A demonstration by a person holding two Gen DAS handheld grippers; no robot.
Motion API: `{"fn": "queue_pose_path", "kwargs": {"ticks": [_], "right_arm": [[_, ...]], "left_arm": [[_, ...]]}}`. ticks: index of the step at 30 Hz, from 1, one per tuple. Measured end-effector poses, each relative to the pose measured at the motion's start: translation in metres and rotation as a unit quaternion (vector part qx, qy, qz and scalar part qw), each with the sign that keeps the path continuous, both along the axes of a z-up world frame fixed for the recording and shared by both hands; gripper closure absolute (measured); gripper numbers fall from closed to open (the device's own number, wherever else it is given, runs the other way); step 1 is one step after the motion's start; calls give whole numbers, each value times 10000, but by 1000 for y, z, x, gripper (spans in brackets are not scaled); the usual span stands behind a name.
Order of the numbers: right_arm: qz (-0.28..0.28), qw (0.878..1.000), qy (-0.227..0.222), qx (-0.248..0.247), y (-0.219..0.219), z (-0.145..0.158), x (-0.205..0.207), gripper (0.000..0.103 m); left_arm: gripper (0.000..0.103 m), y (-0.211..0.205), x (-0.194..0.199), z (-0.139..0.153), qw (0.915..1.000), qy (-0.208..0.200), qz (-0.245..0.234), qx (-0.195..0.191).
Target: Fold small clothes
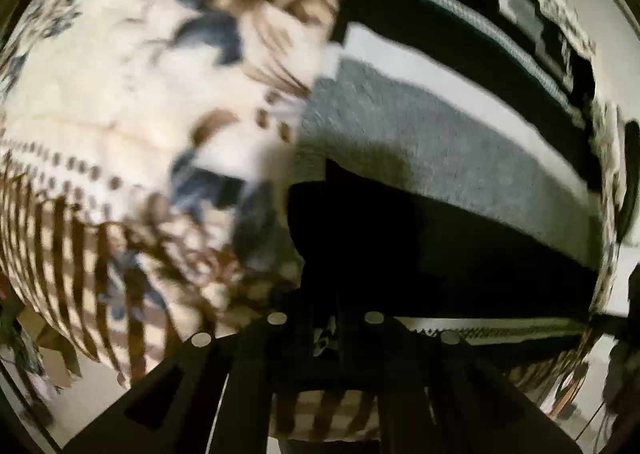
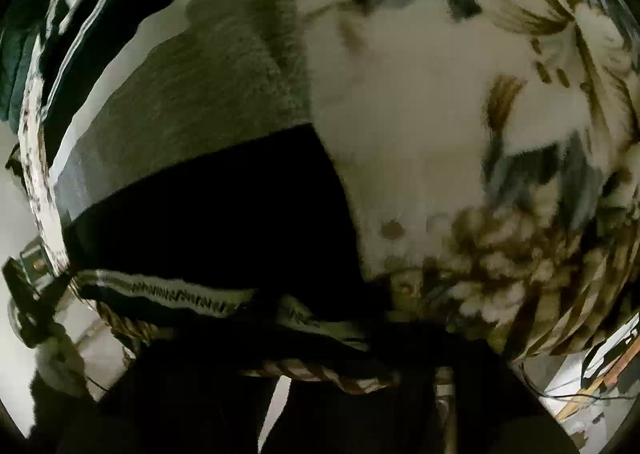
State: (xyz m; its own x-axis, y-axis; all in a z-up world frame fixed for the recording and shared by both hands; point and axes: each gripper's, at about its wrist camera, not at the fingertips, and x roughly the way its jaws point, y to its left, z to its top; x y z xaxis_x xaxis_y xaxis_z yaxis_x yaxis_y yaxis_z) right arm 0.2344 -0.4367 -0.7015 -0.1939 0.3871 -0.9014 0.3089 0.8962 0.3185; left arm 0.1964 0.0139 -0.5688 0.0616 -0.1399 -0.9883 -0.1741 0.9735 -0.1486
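A small knitted garment with black, grey and white bands (image 1: 440, 158) lies on a cream tablecloth printed with brown and blue flowers (image 1: 100, 94). Its black band runs down into my left gripper (image 1: 326, 328), which points straight down and is shut on that edge. In the right wrist view the same garment (image 2: 192, 94) lies left of the floral cloth (image 2: 420, 114). Its zigzag-trimmed hem (image 2: 160, 290) drapes across my right gripper (image 2: 320, 350), which is shut on the dark fabric. Both pairs of fingers are in deep shadow and partly hidden by cloth.
The tablecloth's striped, fringed border (image 1: 80, 254) hangs over the table's rounded edge. More dark and striped fabric lies at the far side (image 1: 460, 6). Pale floor shows beyond the edge, with clutter and wooden pieces (image 2: 600, 378) and cardboard (image 1: 44, 338).
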Motion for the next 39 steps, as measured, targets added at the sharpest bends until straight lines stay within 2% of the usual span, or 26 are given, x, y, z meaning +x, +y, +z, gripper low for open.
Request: {"fn": "queue_pose_path", "kwargs": {"ticks": [2,5,6,8,9,10,12,15,16,17,18,19,22,24,26,27,29,31,33,35,36,37,38,39], "right_arm": [[110,9995,-202,-214,5,13,-9,93],[306,9990,-16,-325,15,4,-17,93],[269,9993,41,-238,16,3,-14,89],[-65,9999,97,116,14,8,-2,78],[-344,9989,4,313,7,15,6,60],[-652,9969,-211,393,-2,24,14,49],[-1289,9886,-639,435,-23,36,35,48],[-1830,9788,-799,460,-41,25,68,48],[-1881,9773,-841,496,-43,18,81,51],[-1885,9770,-843,527,-45,12,91,59],[-1879,9771,-867,492,-46,7,101,91],[-1793,9788,-913,388,-41,3,107,97],[-1606,9798,-1132,-364,-27,2,120,98],[-1734,9776,-1120,-420,-32,-1,125,98],[-1511,9812,-1072,-537,-23,-2,127,97],[-1476,9823,-1038,-507,-30,-3,126,95],[-1577,9843,-776,-178,-27,-1,120,84],[-1615,9848,-646,-38,-20,4,104,59],[-1496,9877,-442,16,-14,9,73,47],[-1292,9915,-129,50,-6,3,46,44],[-1193,9928,40,103,-2,-5,28,44],[-1117,9936,148,121,4,-12,17,64],[-1063,9942,136,30,10,-16,7,89],[-996,9949,44,-146,16,-16,1,95]], "left_arm": [[97,7,-4,3,10000,-55,57,-44],[97,13,-9,-6,9998,20,-92,-202],[96,11,-8,-8,9994,34,-152,-323],[92,11,-4,-10,9987,116,-163,-468],[82,12,-2,-11,9985,167,-143,-508],[77,13,0,-12,9983,199,-125,-526],[61,18,3,-17,9978,140,-23,-644],[59,19,5,-22,9973,155,120,-703],[59,22,7,-22,9973,152,162,-706],[59,22,8,-25,9971,138,209,-725],[59,23,10,-25,9969,129,236,-735],[59,23,8,-25,9968,122,250,-745],[59,20,13,-29,9969,125,239,-737],[59,20,10,-28,9970,118,212,-736],[59,17,9,-28,9970,119,186,-738],[59,23,7,-26,9971,123,156,-740],[59,25,4,-25,9969,133,128,-760],[59,22,5,-26,9967,145,98,-787],[59,20,1,-26,9967,125,44,-805],[63,18,-3,-23,9971,0,-15,-761],[90,17,-5,-22,9973,-62,-35,-726],[98,17,-7,-23,9977,-41,-86,-677],[99,17,-7,-24,9976,-53,-93,-681],[99,17,-7,-23,9977,-76,-90,-668]]}}
